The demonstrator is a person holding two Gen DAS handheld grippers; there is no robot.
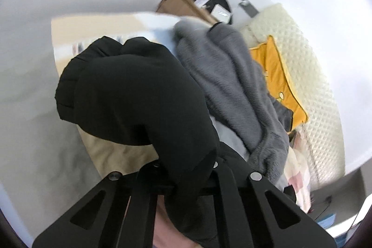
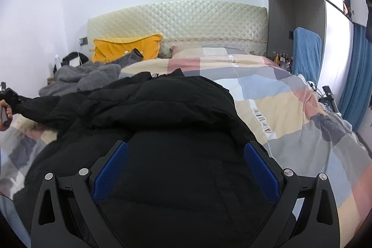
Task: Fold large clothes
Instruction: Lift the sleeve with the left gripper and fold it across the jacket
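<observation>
A large black padded jacket (image 2: 162, 113) lies spread on the bed. My right gripper (image 2: 186, 152) is open just above the jacket's body, its blue pads (image 2: 111, 169) wide apart. My left gripper (image 1: 186, 169) is shut on the jacket's black sleeve (image 1: 130, 90) and holds it lifted; the sleeve hides the fingertips. In the right wrist view the left gripper (image 2: 7, 104) shows at the far left edge, with the sleeve stretched out toward it.
A grey fleece garment (image 1: 232, 85) lies beside the jacket, also in the right wrist view (image 2: 86, 78). A yellow pillow (image 2: 125, 48) leans on the quilted headboard (image 2: 186, 22). A checked duvet (image 2: 279, 108) covers the bed. A blue curtain (image 2: 358, 76) hangs at right.
</observation>
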